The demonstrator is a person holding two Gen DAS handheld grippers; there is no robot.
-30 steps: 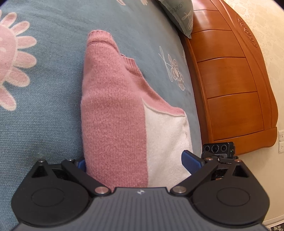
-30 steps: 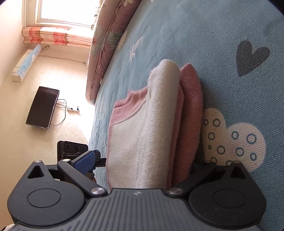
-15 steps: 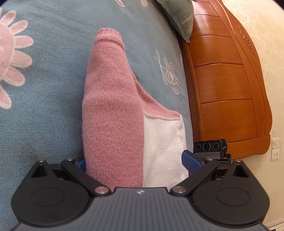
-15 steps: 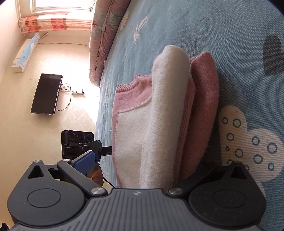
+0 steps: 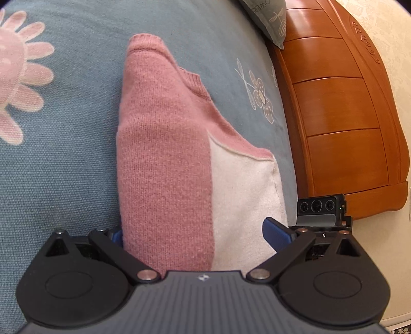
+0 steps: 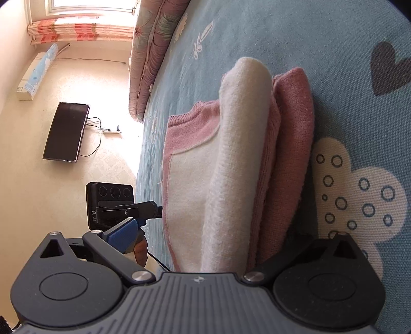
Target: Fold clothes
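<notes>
A folded pink and white sweater [image 5: 164, 159] lies as a thick bundle on the blue patterned bedsheet [image 5: 64, 154]. My left gripper [image 5: 196, 235] is open wide and straddles one end of it, one blue finger [image 5: 276, 235] over the white panel and the other against the pink side next to the sheet. At the opposite end of the sweater [image 6: 239, 159], my right gripper [image 6: 209, 233] is also open wide. Its blue finger [image 6: 123, 231] stands clear of the cloth. Its other finger is hidden under the pink layers.
A wooden headboard [image 5: 339, 108] and a grey pillow [image 5: 269, 15] border the bed in the left wrist view. The right wrist view shows a rolled floral quilt [image 6: 151, 51] along the far bed edge, a dark screen [image 6: 66, 131] and a window with curtains.
Both views have swung slightly over the sheet while the sweater stays between the fingers. The ribbed collar shows again in the left wrist view. Both gripper openings look unchanged.
</notes>
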